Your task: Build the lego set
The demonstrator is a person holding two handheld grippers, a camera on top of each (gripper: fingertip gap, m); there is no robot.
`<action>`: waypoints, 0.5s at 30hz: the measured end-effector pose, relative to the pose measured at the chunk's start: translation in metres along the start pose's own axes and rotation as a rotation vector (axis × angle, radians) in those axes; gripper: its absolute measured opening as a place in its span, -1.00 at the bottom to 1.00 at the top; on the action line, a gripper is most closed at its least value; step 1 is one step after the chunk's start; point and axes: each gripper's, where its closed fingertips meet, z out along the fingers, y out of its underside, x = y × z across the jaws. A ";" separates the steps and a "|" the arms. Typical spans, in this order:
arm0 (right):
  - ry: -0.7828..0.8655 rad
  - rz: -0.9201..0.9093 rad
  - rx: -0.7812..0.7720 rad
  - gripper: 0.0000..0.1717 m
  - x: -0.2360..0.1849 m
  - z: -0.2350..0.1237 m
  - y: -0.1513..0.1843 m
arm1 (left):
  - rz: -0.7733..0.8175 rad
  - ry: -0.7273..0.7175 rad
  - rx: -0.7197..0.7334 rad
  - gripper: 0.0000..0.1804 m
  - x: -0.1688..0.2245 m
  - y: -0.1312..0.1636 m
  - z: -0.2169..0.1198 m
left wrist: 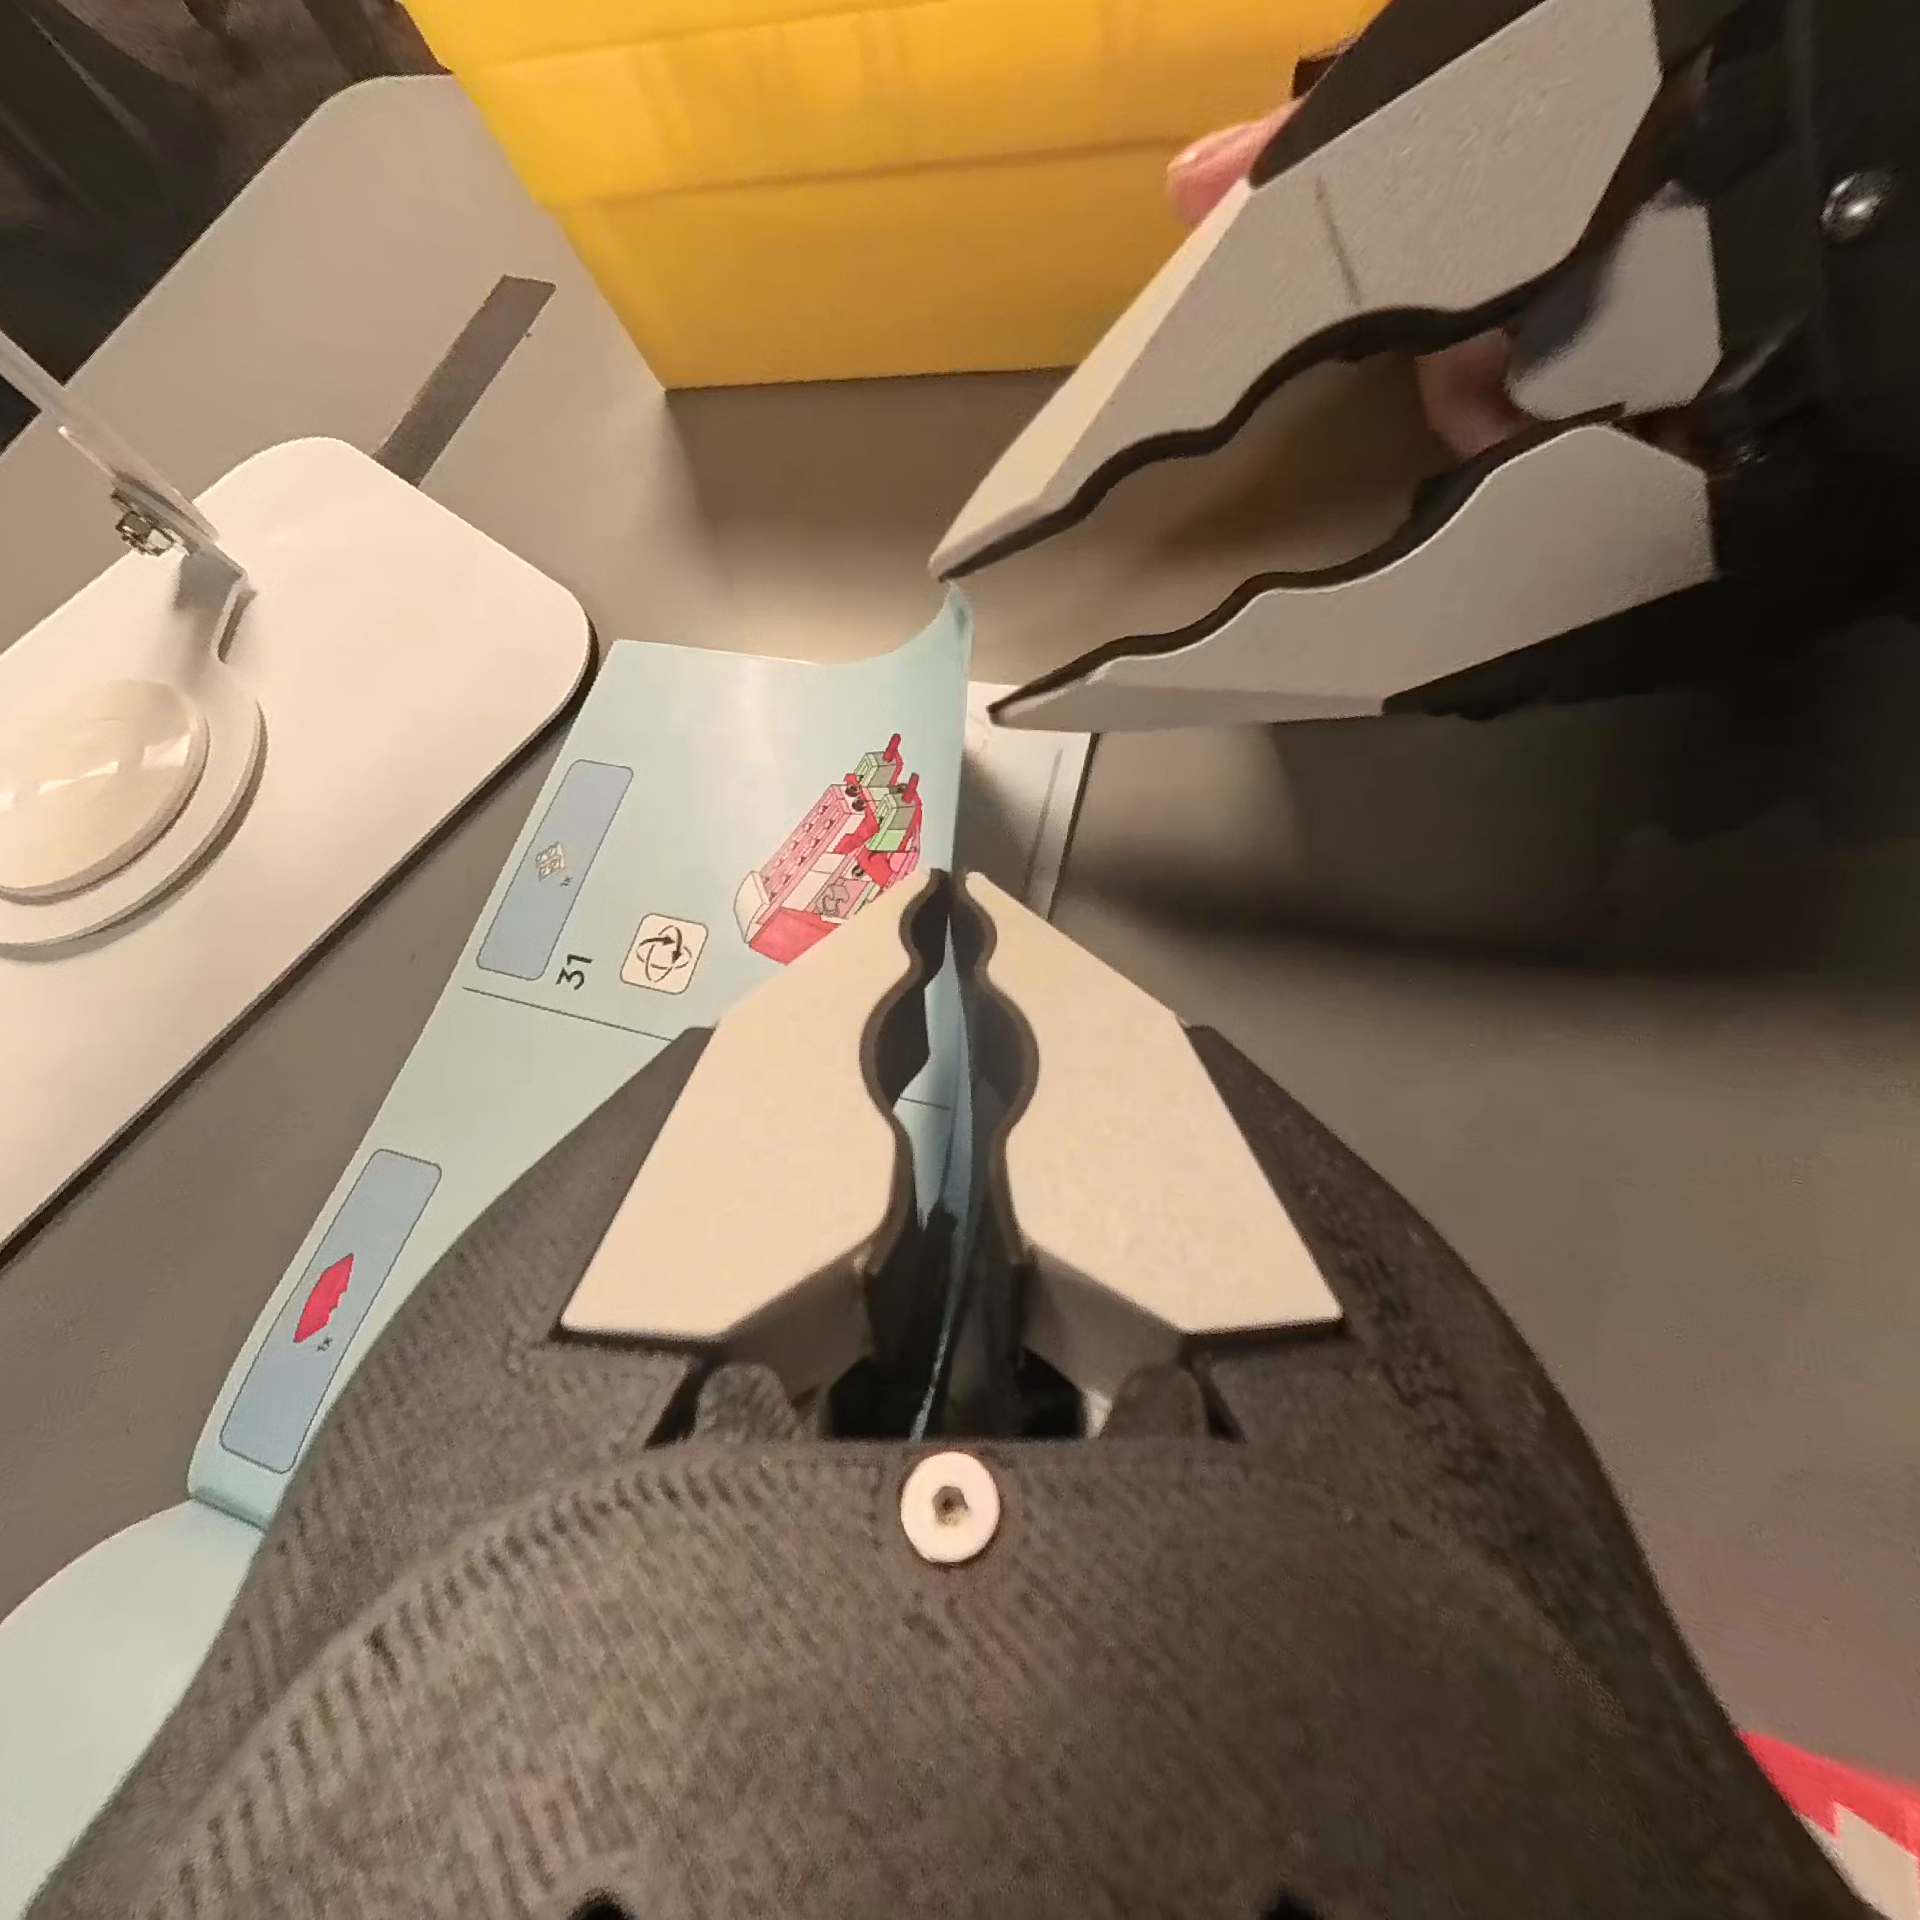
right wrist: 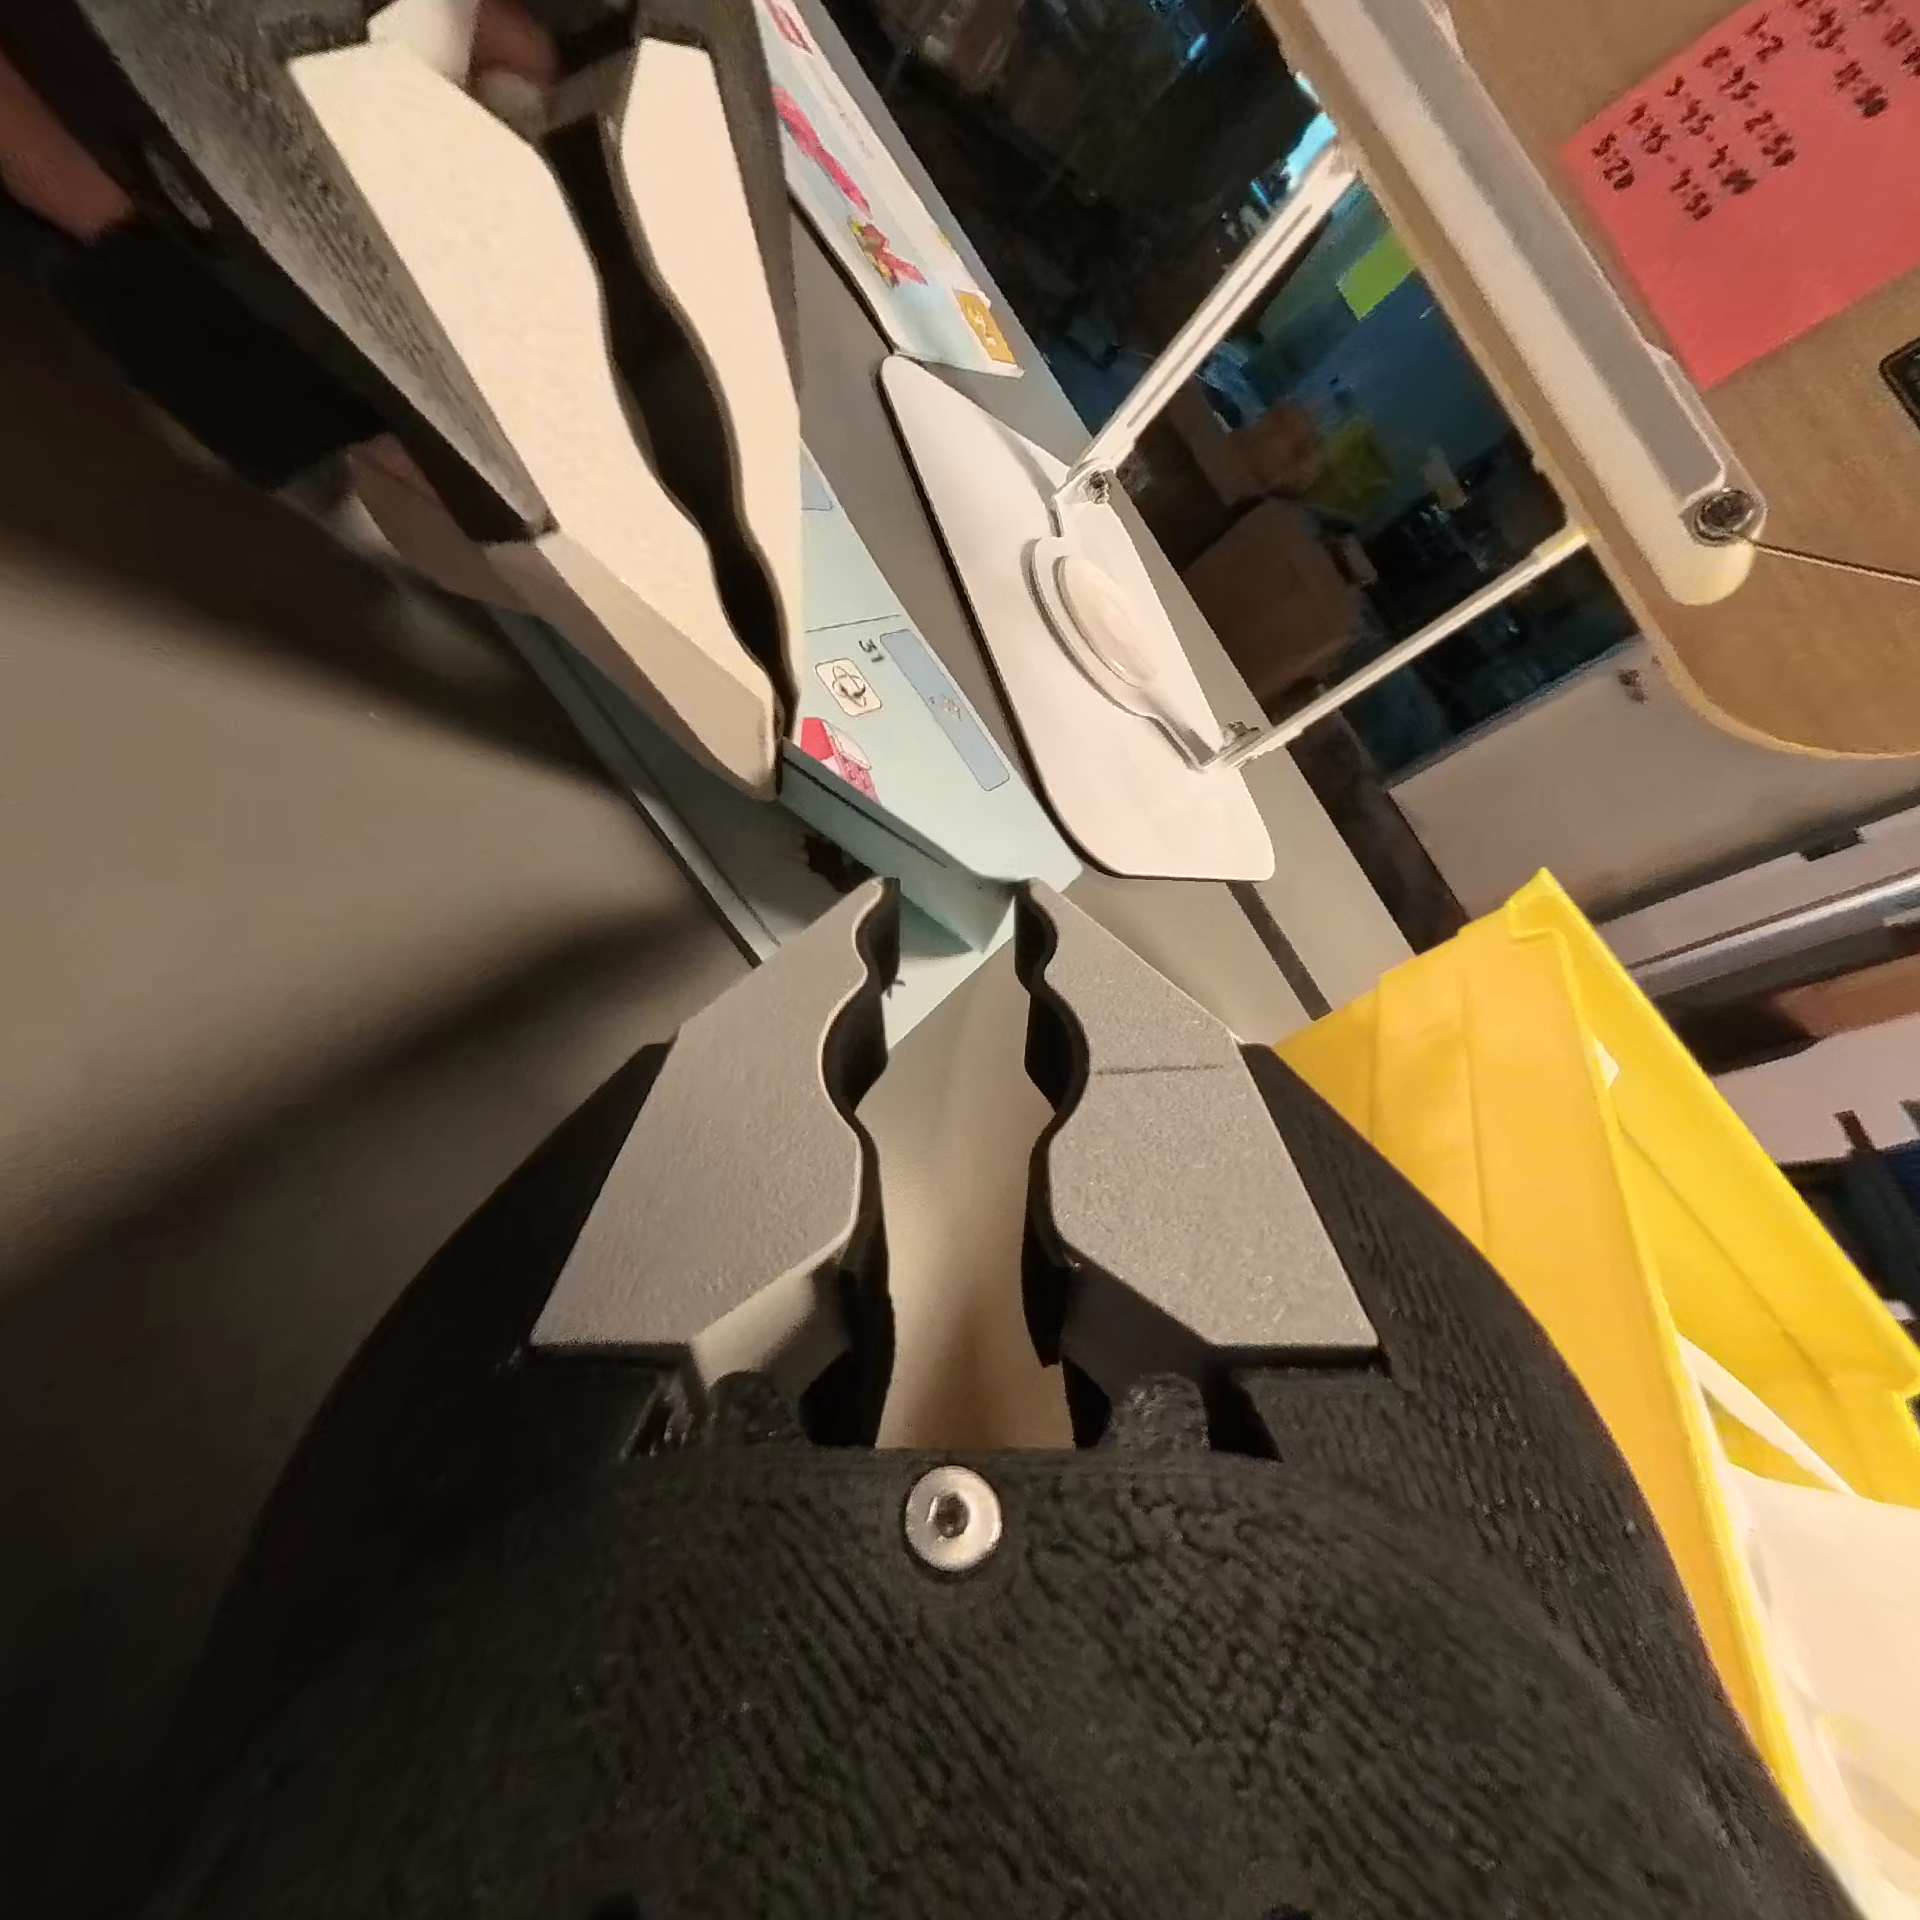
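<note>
The left gripper has its two fingers pressed together on a lifted page of the pale blue instruction booklet, the sheet running edge-on up between the pads so that it stands upright from the rest of the booklet; the right gripper is part open, with the free far corner of that same page lying in the gap between its fingertips, and whether either pad touches the paper cannot be told. Seen from the left gripper, the booklet stretches away forward and to the left, its long axis running from near the camera toward the far corner where the right gripper's tips come in from the right, one finger above the corner and one below; so the left gripper is at the booklet's near part and the right gripper at its far end. Just left of the booklet lies a white flat stand base with a round lens-like disc; beyond the booklet's far end stands a yellow bin; all rest on a grey table; a dim storage room with boxes shows behind the booklet.
</note>
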 end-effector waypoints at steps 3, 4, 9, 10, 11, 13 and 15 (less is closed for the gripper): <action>0.001 -0.003 0.005 -0.83 0.000 -0.001 -0.001 | 0.002 -0.002 -0.002 -1.00 0.000 0.000 0.000; 0.001 -0.002 0.004 -0.84 0.000 -0.001 0.000 | 0.001 -0.002 -0.003 -1.00 0.000 0.000 0.000; 0.028 -0.016 -0.005 -0.92 0.004 -0.001 0.000 | -0.003 -0.005 -0.003 -1.00 -0.001 0.000 0.000; 0.045 -0.021 -0.010 -0.94 0.006 -0.001 0.001 | -0.005 -0.005 -0.002 -1.00 -0.001 0.000 0.000; 0.065 -0.027 -0.017 -0.98 0.009 -0.002 0.002 | -0.008 -0.006 -0.001 -1.00 -0.001 0.000 0.000; 0.080 -0.032 -0.016 -1.00 0.011 -0.002 0.001 | -0.013 -0.004 0.001 -1.00 -0.002 0.000 0.000; 0.079 -0.033 -0.008 -1.00 0.011 -0.003 0.000 | -0.013 -0.004 0.002 -1.00 -0.002 0.000 0.000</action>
